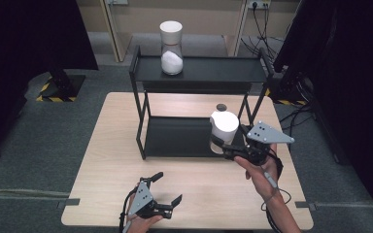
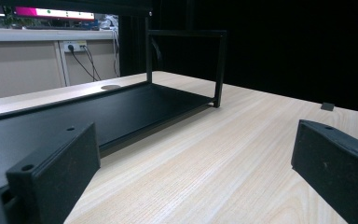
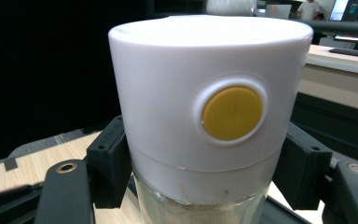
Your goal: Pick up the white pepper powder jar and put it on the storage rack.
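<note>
Gripping one white-capped glass jar (image 1: 223,130), the right gripper (image 1: 229,145) jaws clamp it mid-frame; second jar (image 1: 171,47) upper centre; left gripper (image 1: 167,190) jaws wide.

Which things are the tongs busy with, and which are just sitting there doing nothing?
In use:
- white-lidded jar, gripped by the right tongs
- black two-tier shelf
- second white-lidded jar on the top tier, likely part of the same job

Just there:
- left tongs, open and holding nothing
- wooden table
- grey disc on the table

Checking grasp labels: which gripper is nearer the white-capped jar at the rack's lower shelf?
Right. The right gripper clamps the jar; the left gripper sits open near the table's front edge.
</note>
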